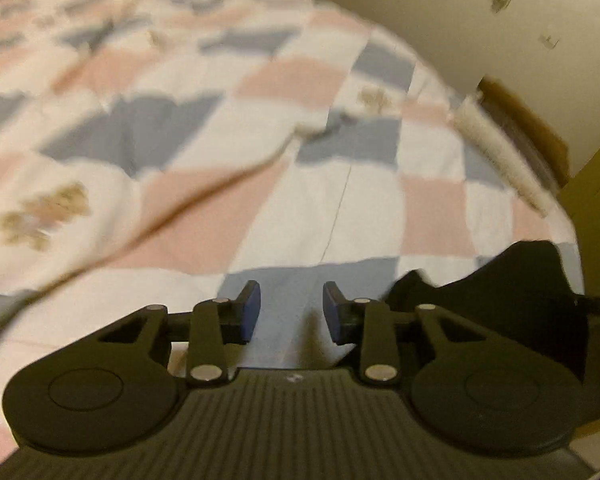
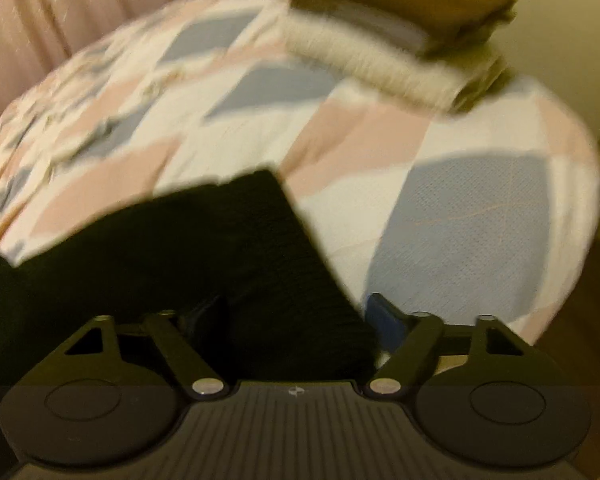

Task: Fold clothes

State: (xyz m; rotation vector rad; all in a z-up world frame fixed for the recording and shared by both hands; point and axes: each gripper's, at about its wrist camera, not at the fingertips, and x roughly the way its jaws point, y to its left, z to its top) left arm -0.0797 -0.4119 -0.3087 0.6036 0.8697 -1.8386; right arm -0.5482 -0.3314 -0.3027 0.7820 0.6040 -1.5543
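Right wrist view shows a black garment [image 2: 180,256] lying on a bed covered by a quilt [image 2: 380,128] checked in pink, grey-blue and white. The right gripper [image 2: 296,316] is low over the near part of the cloth with its jaws spread wide, one finger on each side of the dark fabric and nothing pinched between them. The garment's far edge and right edge look straight and meet in a clean corner, which suggests it is already laid flat or partly folded, though blur makes the layers impossible to count. At the far end of the bed sits a stack of folded items [image 2: 400,52], pale and fluffy below, olive-brown above; those look finished. In the left wrist view the left gripper [image 1: 292,312] hovers over bare quilt, jaws apart and empty, and a dark piece of the garment [image 1: 500,280] shows just to its right. My judgement is that the black garment is the piece in hand, at an early or middle stage: neither gripper holds it, and further folds, then moving it to the stack, appear to remain.
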